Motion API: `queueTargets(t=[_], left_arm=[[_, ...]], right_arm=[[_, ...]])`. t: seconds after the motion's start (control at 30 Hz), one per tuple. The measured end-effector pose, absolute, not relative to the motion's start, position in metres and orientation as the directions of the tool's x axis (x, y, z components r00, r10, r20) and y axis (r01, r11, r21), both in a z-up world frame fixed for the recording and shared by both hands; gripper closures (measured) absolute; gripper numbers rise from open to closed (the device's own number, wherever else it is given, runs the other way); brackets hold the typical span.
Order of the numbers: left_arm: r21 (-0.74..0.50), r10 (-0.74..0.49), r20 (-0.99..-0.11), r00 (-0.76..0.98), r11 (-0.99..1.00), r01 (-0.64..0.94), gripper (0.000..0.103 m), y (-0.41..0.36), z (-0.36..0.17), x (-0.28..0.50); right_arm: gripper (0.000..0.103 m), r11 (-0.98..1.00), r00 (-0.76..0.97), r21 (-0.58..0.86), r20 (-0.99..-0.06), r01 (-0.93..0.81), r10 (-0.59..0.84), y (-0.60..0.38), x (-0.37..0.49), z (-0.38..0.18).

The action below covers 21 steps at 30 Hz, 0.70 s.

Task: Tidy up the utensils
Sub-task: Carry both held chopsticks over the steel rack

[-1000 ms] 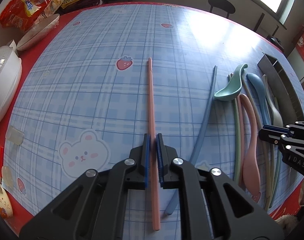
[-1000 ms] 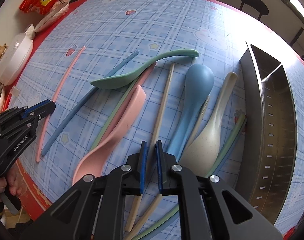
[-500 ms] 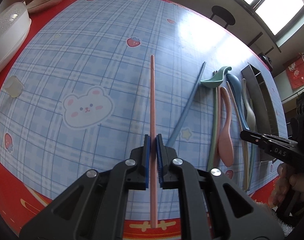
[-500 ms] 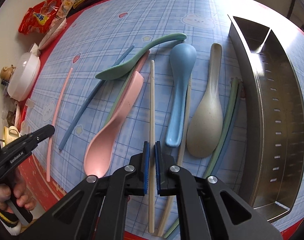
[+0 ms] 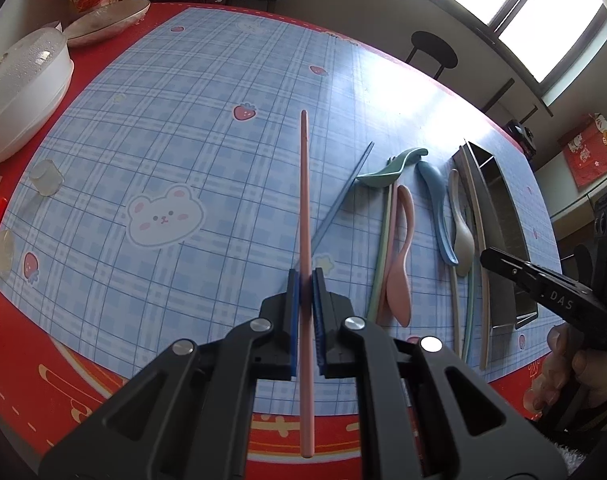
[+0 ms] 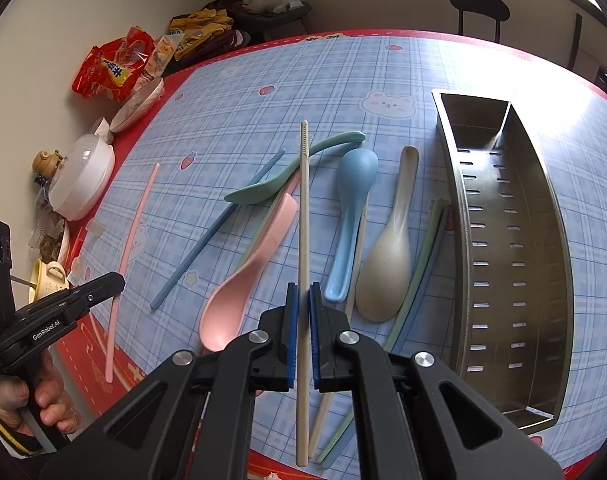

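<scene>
Stainless steel organizer point(image 6: 515, 264) at the right is seen without utensils, spoons and chopsticks left beside it, while the pink chopstick point(image 5: 304, 216) is clamped in the left gripper point(image 5: 304, 292) and the beige chopstick point(image 6: 302, 216) in the right gripper point(image 6: 302, 300), both raised higher than a second earlier.

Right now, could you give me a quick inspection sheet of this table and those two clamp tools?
Surface: table with a blue plaid cartoon cloth, red border.
Job's things: pink chopstick and cream chopstick are gripped; blue chopstick, green spoon, pink spoon, blue spoon and cream spoon lie loose beside the empty steel tray.
Clutter: snack bags, covered white bowl, yellow cup.
Grippers: left gripper shut on pink chopstick; right gripper shut on cream chopstick.
Cables: nothing seen.
Surroundings: black stool, window.
</scene>
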<state>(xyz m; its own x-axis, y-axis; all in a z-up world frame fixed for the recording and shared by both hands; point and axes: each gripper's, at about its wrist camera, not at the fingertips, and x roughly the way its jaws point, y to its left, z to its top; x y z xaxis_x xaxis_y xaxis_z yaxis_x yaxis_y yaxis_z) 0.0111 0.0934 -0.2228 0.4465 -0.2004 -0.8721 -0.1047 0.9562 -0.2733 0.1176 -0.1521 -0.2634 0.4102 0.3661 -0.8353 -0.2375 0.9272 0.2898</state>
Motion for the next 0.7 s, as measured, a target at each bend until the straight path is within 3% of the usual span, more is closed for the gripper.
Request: queueTargets(t=[0.37, 0.7], left_arm=[[-0.278, -0.211, -0.874, 0.438, 0.956, -0.094, 0.093, 0.071, -0.201, 0.028], [-0.341, -0.327, -0.857, 0.397, 0.939, 0.038, 0.093, -0.033, -0.182, 0.082]], right_arm=[[0.097, 0.940, 0.520, 0.304, -0.784, -0.155, 0.340, -0.220, 0.109, -0.241], [0.097, 0.960, 0.553, 0.264, -0.788, -0.095, 0.271, -0.293, 0.131, -0.237]])
